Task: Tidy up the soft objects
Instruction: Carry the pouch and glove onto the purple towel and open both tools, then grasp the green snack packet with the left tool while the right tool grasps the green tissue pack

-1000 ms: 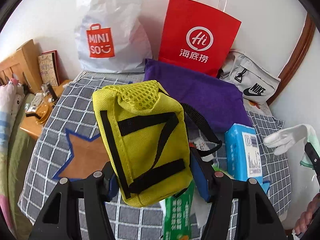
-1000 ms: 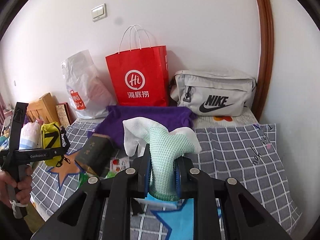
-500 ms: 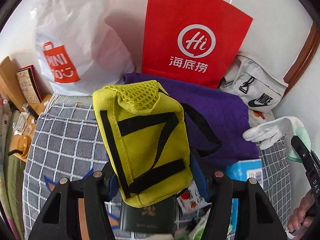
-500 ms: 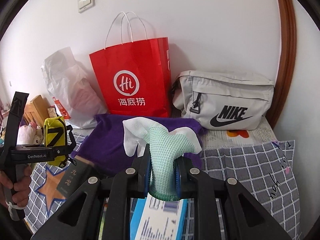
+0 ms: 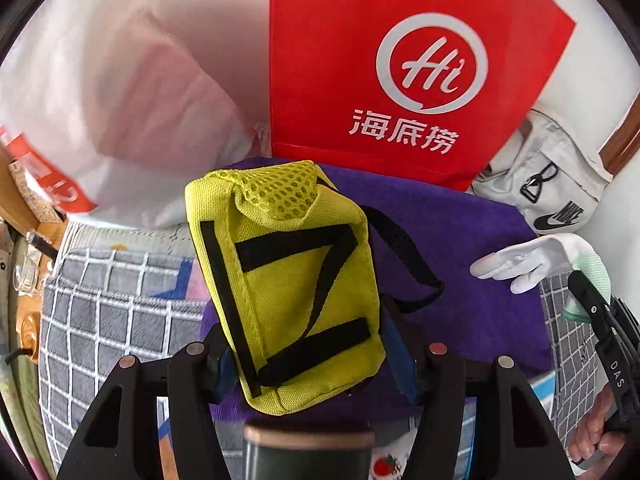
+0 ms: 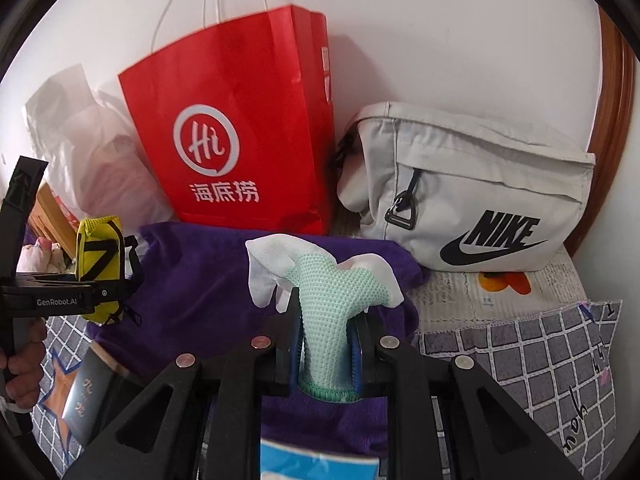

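We hold the yellow pouch pinched across its base in our left gripper, the limp knit glove clamped at its cuff in our right gripper; both are light, floppy and hang above the purple cloth, with the red bag crowding the far edge

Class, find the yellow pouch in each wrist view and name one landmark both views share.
Left wrist view: the yellow pouch fills the centre, clamped in the left gripper.
Right wrist view: it is small at the left edge.
Shared landmark: the red paper bag behind the purple cloth.
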`<state>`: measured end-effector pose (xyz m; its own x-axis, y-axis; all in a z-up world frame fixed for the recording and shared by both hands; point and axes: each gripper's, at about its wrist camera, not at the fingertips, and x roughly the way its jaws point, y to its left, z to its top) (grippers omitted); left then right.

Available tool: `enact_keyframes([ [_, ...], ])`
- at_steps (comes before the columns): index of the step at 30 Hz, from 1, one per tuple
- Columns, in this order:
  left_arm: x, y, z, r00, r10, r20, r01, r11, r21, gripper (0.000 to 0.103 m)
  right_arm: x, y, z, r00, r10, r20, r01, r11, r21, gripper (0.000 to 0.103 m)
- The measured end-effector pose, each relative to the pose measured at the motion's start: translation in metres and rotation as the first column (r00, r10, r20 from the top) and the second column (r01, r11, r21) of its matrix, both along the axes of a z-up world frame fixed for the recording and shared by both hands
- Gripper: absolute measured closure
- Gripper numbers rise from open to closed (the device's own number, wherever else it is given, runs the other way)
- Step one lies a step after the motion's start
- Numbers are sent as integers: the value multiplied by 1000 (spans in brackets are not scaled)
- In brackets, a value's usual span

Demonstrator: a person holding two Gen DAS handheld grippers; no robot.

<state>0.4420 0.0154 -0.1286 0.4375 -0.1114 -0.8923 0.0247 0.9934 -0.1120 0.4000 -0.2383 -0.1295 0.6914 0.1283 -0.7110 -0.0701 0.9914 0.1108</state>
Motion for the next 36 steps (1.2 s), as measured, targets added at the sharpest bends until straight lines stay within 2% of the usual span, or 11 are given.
enact_keyframes([
  [5, 21, -2, -15, 999, -21, -33, 20, 1000, -21, 44, 20, 0, -16, 1000, 6, -30, -7, 1000, -15, 83],
  [12, 46, -7, -38, 996, -37, -86, 36, 999, -20, 43, 47, 1, -43, 993, 35, -117, -35, 999, -2, 81],
  [17, 59, -9, -51, 993, -35, -111, 34, 999, -11, 43, 57, 5, -61, 981, 62, -181, -61, 998, 6, 80],
  [20, 64, -9, -58, 991, -28, -131, 26, 1000, -16, 42, 58, 5, -63, 978, 81, -192, -76, 997, 33, 78],
  [23, 70, -7, -62, 988, -19, -150, 13, 999, -43, 39, 57, 8, -65, 975, 92, -205, -90, 996, 19, 72],
  [24, 71, -7, -62, 988, -20, -154, 12, 999, -51, 38, 56, 8, -65, 973, 98, -210, -97, 995, 16, 66],
  [26, 72, -7, -60, 988, -20, -150, 10, 997, -70, 27, 53, 11, -65, 971, 117, -210, -117, 993, 16, 47],
  [27, 67, -6, -59, 990, -18, -140, 8, 997, -72, 24, 51, 13, -66, 971, 119, -209, -119, 993, 13, 32],
  [28, 65, -5, -56, 991, -15, -131, 6, 998, -66, 23, 48, 14, -64, 973, 110, -201, -112, 994, -1, 23],
  [31, 56, -6, -48, 992, -10, -124, 4, 999, -48, 23, 35, 15, -57, 982, 95, -166, -101, 995, -27, 21],
  [36, 32, -5, -28, 995, 4, -95, -6, 1000, -16, 23, 17, 11, -43, 985, 69, -160, -75, 997, -30, 21],
])
